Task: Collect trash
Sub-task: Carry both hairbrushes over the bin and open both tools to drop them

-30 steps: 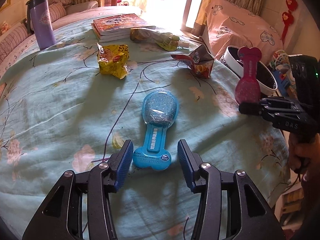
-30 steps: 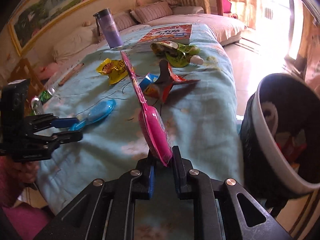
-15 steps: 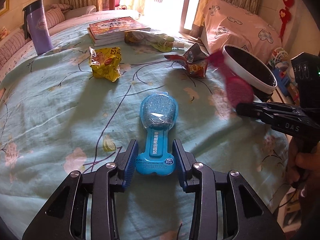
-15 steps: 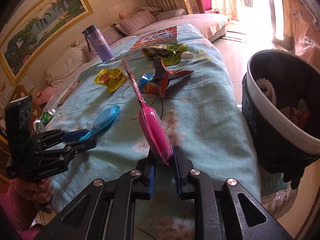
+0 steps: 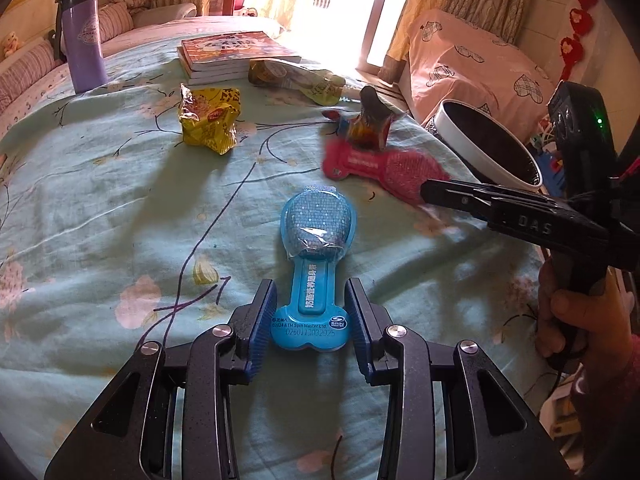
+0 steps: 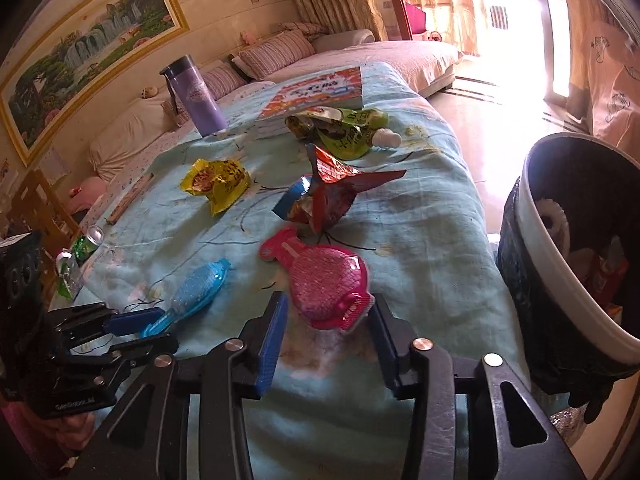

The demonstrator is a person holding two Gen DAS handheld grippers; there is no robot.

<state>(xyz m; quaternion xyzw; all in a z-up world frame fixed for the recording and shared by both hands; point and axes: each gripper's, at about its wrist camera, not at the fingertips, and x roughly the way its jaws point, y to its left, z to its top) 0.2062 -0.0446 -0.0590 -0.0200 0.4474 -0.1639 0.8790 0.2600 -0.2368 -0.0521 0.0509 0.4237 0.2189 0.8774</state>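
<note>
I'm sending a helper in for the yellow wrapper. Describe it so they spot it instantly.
Start at the bed with the light blue floral sheet. Near its far end stand a purple tumbler and a stack of books. The yellow wrapper lies just in front of the books, crumpled. It is the only all-yellow piece; the neighbouring wrappers are green or red.

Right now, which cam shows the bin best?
Right wrist: the bin fills the right edge, with its open mouth and the trash inside visible. Left wrist shows only its white rim, partly hidden behind the right gripper.
</note>
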